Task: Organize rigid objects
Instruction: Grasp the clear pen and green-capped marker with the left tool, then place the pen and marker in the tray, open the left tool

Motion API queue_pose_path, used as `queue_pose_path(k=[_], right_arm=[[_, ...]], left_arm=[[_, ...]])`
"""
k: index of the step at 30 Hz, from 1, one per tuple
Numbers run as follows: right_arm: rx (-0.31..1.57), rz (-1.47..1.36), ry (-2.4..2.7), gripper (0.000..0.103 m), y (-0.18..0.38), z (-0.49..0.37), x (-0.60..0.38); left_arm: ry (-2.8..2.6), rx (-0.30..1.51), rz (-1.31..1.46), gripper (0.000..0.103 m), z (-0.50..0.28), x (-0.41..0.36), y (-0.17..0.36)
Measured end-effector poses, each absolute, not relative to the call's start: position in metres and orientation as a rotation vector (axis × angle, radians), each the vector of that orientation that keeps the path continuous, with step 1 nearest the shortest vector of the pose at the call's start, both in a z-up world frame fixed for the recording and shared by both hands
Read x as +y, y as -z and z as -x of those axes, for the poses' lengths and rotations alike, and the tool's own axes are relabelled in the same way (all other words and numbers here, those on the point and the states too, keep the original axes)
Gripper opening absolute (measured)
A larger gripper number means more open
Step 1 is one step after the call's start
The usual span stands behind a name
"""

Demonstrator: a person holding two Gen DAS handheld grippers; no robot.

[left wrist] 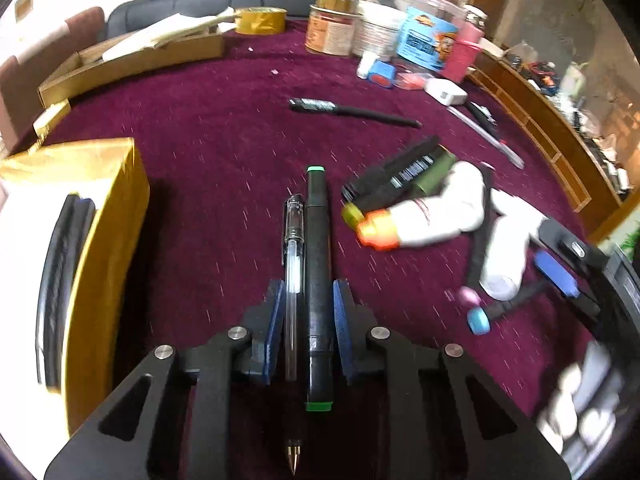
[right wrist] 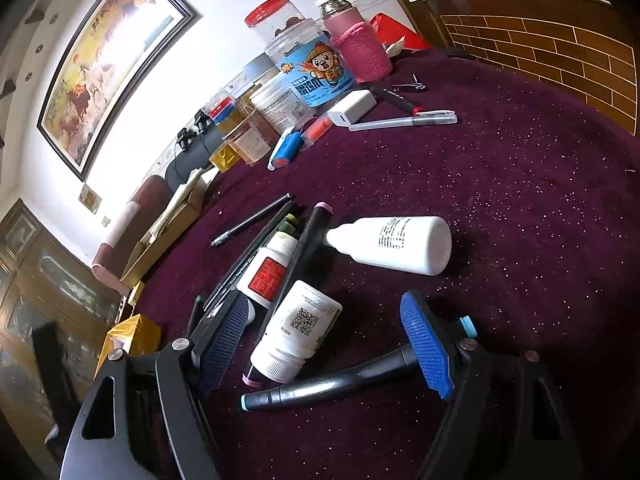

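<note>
Left wrist view: left hand-held gripper (left wrist: 306,312) was clamped narrow on two items at once, a clear gel pen (left wrist: 292,280) and a green-capped marker (left wrist: 319,280), side by side above the maroon bench (left wrist: 224,128). Risk: the thin pen sat loosely beside the fatter marker and could slip out while carried toward the gold box (left wrist: 100,208). Right hand-held gripper (right wrist: 324,340) was spread wide and empty around a white QR-label bottle (right wrist: 298,330); closing could also snag the blue-capped marker (right wrist: 332,384) crossing under its pad.
</note>
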State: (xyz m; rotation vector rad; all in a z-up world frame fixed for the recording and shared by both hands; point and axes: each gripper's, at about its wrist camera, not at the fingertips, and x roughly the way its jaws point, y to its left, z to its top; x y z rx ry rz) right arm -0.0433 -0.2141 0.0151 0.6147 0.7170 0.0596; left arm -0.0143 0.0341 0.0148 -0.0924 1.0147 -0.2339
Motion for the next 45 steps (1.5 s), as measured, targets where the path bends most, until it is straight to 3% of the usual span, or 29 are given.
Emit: queue_pose_path(k=[5, 8, 14, 28, 30, 31, 32, 35, 45], right_arm=[[0.717, -0.614, -0.058, 0.074, -0.016, 0.045, -0.213], [0.715, -0.619, -0.059, 0.074, -0.015, 0.045, -0.213], [0.717, -0.609, -0.05, 0.074, -0.016, 0.045, -0.213], [0.72, -0.597, -0.034, 0.074, -0.017, 0.044, -0.21], [0.721, -0.591, -0.03, 0.074, -0.017, 0.043, -0.209], [0.722, -0.587, -0.028, 0.074, -0.017, 0.043, -0.209], [0.723, -0.583, -0.026, 0.074, -0.017, 0.043, -0.208], [0.725, -0.572, -0.019, 0.074, -0.017, 0.043, -0.207], [0.765, -0.463, 0.007, 0.074, -0.034, 0.056, -0.186]], left_arm=[[0.365, 1.051, 0.18, 0.022, 0.053, 0.037, -0.02], [0.366, 1.008, 0.213, 0.027, 0.057, 0.045, -0.028], [0.349, 1.032, 0.216, 0.027, 0.055, 0.05, -0.019], [0.268, 0.938, -0.178, 0.03, 0.076, 0.01, -0.013], [0.299, 0.935, -0.164, 0.024, 0.075, 0.009, -0.013], [0.315, 0.931, -0.155, 0.012, 0.074, 0.011, -0.013], [0.329, 0.933, -0.135, 0.006, 0.073, 0.015, -0.014], [0.416, 0.966, 0.053, 0.006, 0.074, 0.037, -0.019], [0.477, 0.875, 0.236, 0.006, 0.112, 0.076, -0.052]])
